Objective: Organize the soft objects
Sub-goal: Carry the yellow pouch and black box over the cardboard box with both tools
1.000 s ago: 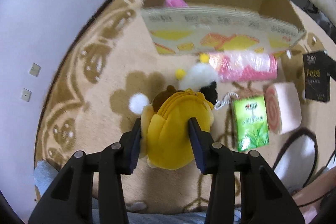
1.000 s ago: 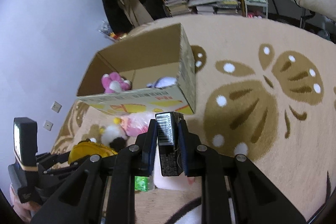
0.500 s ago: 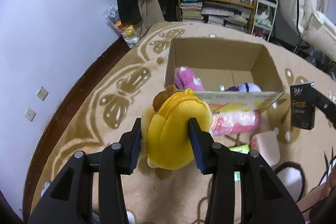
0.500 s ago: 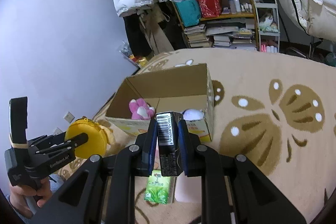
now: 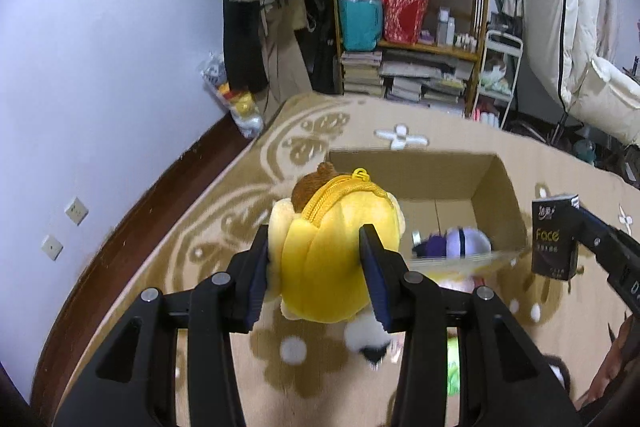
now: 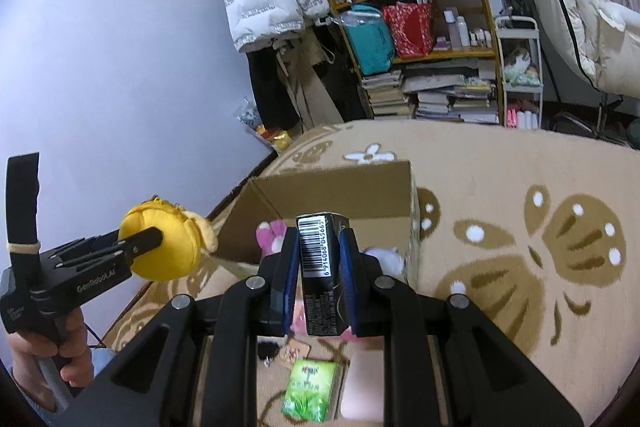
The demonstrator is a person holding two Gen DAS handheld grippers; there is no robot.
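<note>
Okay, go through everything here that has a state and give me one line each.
Left gripper: shut on the yellow plush pouch, held in the air.
Yellow plush pouch: zipper looks closed.
Right gripper: shut on the black tissue pack, held upright, barcode facing the camera.
Cardboard box: open at the top, standing on the rug.
Pink plush: inside the box.
Purple and white plush: inside the box.
Green packet: lying flat on the rug.
</note>
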